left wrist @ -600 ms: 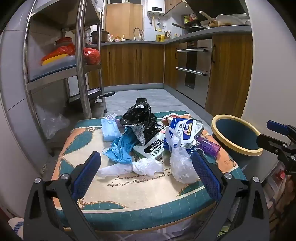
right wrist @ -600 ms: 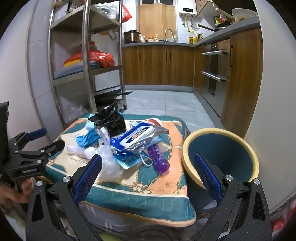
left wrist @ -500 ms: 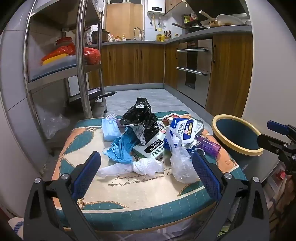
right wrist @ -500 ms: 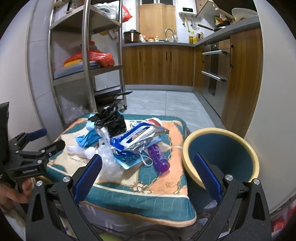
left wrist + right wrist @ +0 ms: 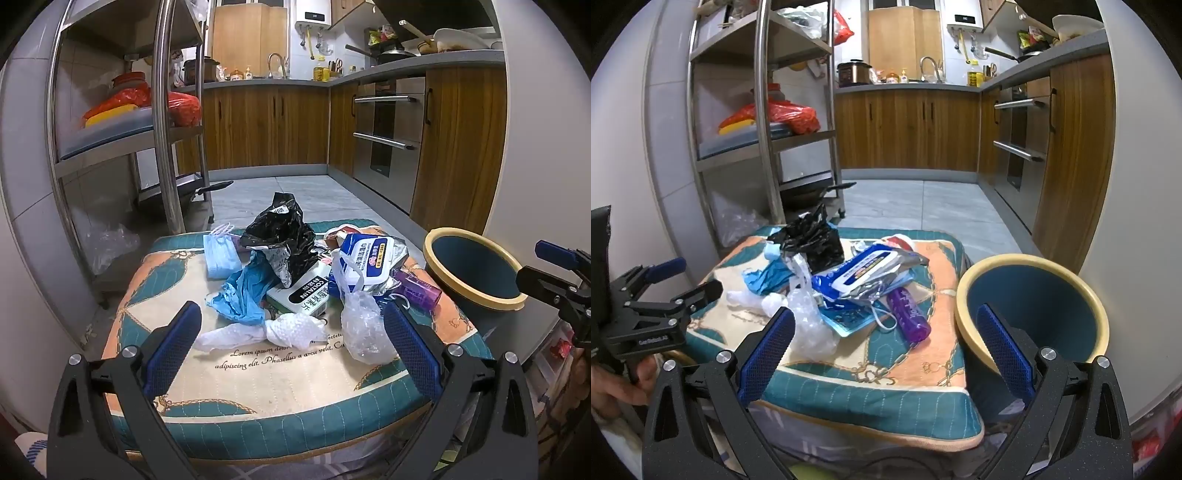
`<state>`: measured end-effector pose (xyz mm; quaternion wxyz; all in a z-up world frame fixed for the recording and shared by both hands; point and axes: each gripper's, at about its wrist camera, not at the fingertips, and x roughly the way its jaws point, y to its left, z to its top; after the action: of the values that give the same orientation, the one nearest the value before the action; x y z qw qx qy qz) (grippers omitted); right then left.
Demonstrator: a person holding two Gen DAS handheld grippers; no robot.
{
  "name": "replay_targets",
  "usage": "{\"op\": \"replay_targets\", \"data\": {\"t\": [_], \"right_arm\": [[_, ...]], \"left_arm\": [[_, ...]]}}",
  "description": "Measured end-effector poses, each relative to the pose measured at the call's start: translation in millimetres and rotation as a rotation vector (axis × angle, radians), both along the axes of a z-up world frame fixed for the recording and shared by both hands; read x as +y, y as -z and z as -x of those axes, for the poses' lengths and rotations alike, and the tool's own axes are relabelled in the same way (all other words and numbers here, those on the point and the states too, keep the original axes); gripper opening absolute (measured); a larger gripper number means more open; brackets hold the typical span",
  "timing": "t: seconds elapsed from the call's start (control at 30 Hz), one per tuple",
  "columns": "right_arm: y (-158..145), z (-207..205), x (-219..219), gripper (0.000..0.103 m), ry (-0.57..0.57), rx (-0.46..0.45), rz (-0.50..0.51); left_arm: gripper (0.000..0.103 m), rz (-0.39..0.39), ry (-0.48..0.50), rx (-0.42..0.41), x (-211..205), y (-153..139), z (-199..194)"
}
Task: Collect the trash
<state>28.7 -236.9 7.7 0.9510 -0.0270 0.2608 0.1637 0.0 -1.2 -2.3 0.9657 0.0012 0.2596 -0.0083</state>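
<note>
Right wrist view only: person's hand (image 5: 613,384).

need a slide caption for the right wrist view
Open hand-held gripper facing a trash pile on a cushion, with an empty bin beside it.

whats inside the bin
The bin looks empty: only its bare dark blue inner wall shows in both views. Its very bottom is hidden behind the near rim and the right gripper's finger.

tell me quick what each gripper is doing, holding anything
left gripper: open, fingers wide, holding nothing.
right gripper: open, fingers wide, holding nothing.
</note>
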Motion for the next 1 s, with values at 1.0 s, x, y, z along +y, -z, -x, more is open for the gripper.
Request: {"op": "replay_targets", "data": {"t": [1.0], "right_arm": [[-0.5, 0.1, -1.3, 0.098, -0.002, 0.002, -0.006]], "left_arm": [[0.097, 0.002, -0.003, 0.008, 0.7, 3.8, -1.2]]}}
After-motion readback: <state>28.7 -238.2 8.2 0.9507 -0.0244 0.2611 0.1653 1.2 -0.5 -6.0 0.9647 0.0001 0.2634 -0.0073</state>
